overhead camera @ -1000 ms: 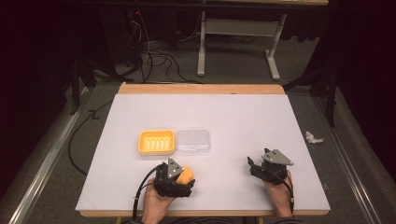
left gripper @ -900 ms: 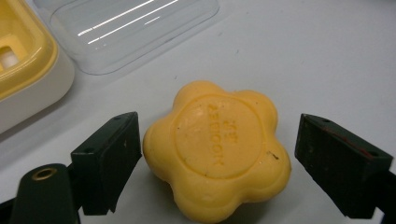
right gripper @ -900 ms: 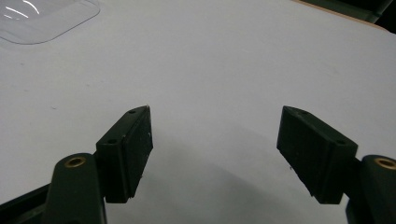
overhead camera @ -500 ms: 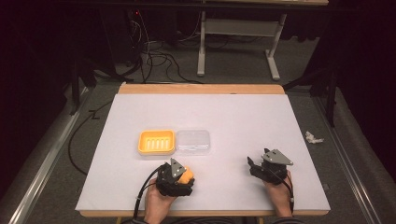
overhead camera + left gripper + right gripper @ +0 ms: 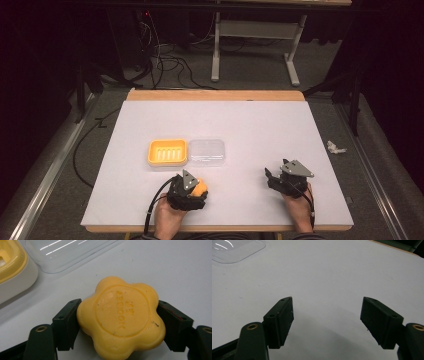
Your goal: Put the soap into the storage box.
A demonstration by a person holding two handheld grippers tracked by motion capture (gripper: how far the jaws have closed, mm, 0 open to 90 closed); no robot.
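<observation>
A yellow flower-shaped soap (image 5: 121, 317) lies between the jaws of my left gripper (image 5: 117, 315), which is shut on it from both sides; the same soap (image 5: 200, 188) shows at the front left of the white table. Just behind it stand a yellow soap dish (image 5: 167, 152) and a clear plastic lid (image 5: 207, 151), side by side. The dish (image 5: 11, 267) and the lid (image 5: 62, 252) appear at the top left in the left gripper view. My right gripper (image 5: 270, 176) rests at the front right, open (image 5: 327, 315), nothing between its jaws.
The white table (image 5: 260, 125) has a wooden far edge (image 5: 215, 95). A crumpled scrap (image 5: 335, 147) lies on the floor to the right. Cables (image 5: 160, 55) and a desk frame (image 5: 250, 45) stand beyond the table. A corner of the lid (image 5: 237, 250) shows in the right gripper view.
</observation>
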